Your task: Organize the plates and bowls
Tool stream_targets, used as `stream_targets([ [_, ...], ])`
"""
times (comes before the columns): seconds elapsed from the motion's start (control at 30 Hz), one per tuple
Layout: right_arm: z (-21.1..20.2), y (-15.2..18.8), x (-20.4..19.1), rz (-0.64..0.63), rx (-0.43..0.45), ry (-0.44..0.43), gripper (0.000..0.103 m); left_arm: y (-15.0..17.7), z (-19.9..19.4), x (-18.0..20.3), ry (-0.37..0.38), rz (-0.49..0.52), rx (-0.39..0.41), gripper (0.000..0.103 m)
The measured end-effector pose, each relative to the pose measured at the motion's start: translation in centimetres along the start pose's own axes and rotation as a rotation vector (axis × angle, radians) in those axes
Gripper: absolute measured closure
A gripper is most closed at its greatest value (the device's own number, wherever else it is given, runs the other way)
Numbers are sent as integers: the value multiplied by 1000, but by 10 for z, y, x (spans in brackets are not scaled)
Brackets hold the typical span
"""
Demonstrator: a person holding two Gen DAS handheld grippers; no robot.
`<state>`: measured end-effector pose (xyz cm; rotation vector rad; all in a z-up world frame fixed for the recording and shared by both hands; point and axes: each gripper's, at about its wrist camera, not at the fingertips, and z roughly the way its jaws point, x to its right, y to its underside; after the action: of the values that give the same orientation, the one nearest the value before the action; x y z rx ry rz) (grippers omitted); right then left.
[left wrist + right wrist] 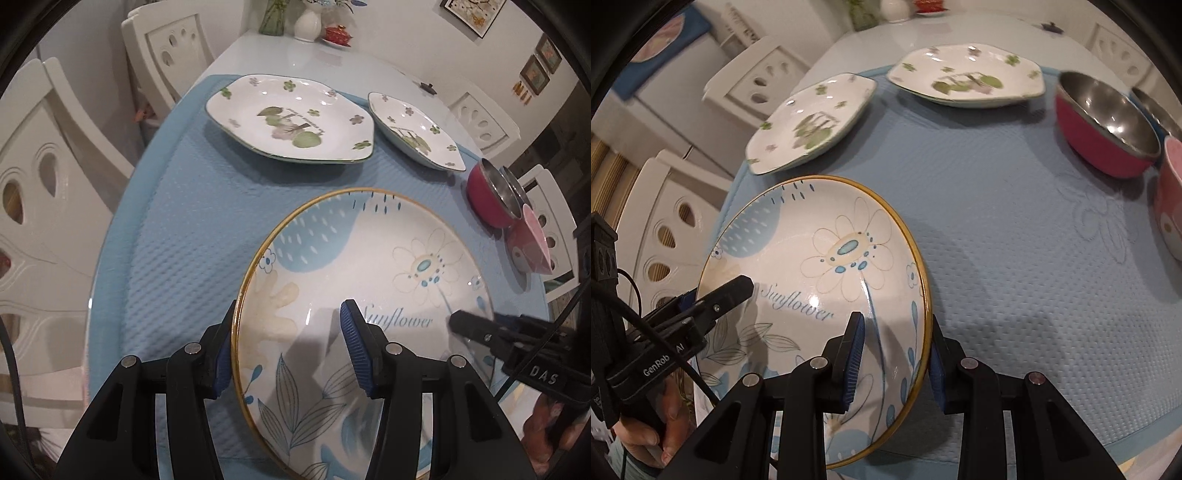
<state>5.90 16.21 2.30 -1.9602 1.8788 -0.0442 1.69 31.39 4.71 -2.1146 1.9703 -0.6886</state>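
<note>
A round Sunflower plate [369, 266] with a gold rim is held above the blue mat [184, 221]; it also shows in the right wrist view [820, 251]. My left gripper [288, 350] straddles its left rim, one finger inside and one outside. My right gripper [895, 354] straddles its right rim the same way. Both are shut on the plate. Two white angular plates with green clover print [291, 118] [413, 129] lie at the mat's far end. A red steel-lined bowl [1104, 122] and a pink bowl [1171, 199] stand at the right.
White dining chairs [48, 206] ring the table. A vase [306, 22] and a small red dish [336, 35] stand at the table's far end. A second steel bowl [1156, 107] sits behind the red one.
</note>
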Motion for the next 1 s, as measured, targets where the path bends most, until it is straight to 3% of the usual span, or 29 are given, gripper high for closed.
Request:
stream_targets([
  [0.63,32,2,-22,-98,-79,52,72,8,18,-23,-18,-52,-27,54],
  [1.0,34,3,-26,-129,-88,48,71,13,17,-22,-38,-22,-30,54],
])
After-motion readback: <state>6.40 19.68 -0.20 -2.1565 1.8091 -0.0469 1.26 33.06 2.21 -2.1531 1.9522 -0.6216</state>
